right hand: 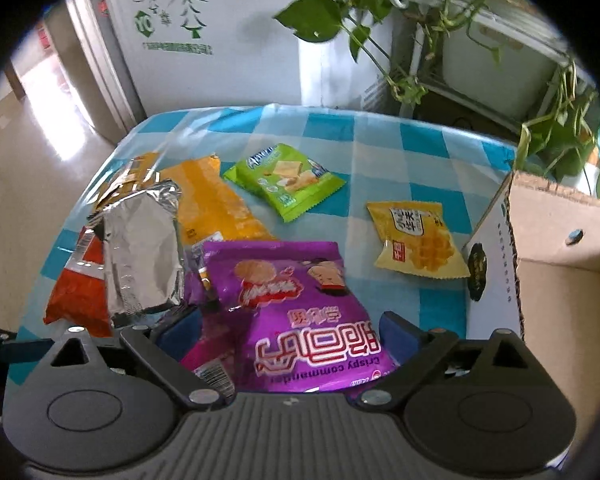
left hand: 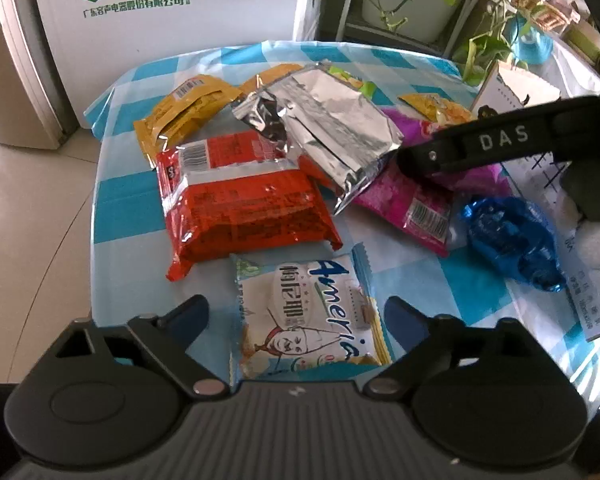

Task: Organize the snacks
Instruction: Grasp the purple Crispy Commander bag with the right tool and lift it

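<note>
lying between each gripper's wide jaws: white packet (left hand: 308, 316), purple packet (right hand: 300, 320).

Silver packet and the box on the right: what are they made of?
Silver packet: looks like metallised foil film, glossy and crinkled, with mirror-like glints and sharp creases. Box: corrugated cardboard, matte brown inside, with fluting visible along the cut top edge; its outer face looks white and printed.

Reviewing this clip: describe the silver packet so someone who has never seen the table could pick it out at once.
On the blue-and-white checked tablecloth, find the snack pile. The silver packet lies on top of it, overlapping the red packet and the purple packet. It alone is plain crinkled foil without printing.
</note>
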Tool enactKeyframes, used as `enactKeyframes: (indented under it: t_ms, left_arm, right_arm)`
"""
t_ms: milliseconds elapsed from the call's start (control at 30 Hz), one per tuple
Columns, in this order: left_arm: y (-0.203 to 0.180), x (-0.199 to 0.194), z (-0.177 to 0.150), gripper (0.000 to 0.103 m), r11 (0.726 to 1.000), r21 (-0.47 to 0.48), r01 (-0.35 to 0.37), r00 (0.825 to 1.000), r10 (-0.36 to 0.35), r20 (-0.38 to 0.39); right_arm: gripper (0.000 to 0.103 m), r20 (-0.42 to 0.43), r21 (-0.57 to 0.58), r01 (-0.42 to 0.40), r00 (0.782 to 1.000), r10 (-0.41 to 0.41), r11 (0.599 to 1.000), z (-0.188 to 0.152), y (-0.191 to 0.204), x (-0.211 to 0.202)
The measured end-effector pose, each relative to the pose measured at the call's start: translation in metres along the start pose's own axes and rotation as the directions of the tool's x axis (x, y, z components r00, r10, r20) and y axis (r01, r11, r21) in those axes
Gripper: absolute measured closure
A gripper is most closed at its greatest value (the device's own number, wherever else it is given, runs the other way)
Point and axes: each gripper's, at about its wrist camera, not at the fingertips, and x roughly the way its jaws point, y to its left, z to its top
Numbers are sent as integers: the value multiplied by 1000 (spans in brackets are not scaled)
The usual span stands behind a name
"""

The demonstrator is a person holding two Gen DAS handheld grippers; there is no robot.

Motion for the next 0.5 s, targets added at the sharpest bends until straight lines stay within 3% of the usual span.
enactKeyframes:
  t_ms: [167, 233, 300, 500]
  left_arm:
    - [-5, 3, -1, 1, 999, 31, -13, 1000, 13, -5]
    - [-7, 4, -3, 1, 999, 43, -18, 1000, 18, -3]
    - [-9, 5, -4, 1, 998, 54, -24, 1000, 24, -3]
    - [-11, 6, -5, 1, 997, 63, -37, 999, 38, -10]
  right_arm:
    - [4, -12, -8, -9, 1000, 9, 1000, -2, 0, 4]
    - [10, -14, 4, -25, 1000, 25, 1000, -2, -1, 3]
    - [21, -21, 13, -37, 999, 37, 999, -3, -3, 1]
    - [26, -42, 32, -77, 996, 78, 997, -8, -3, -8]
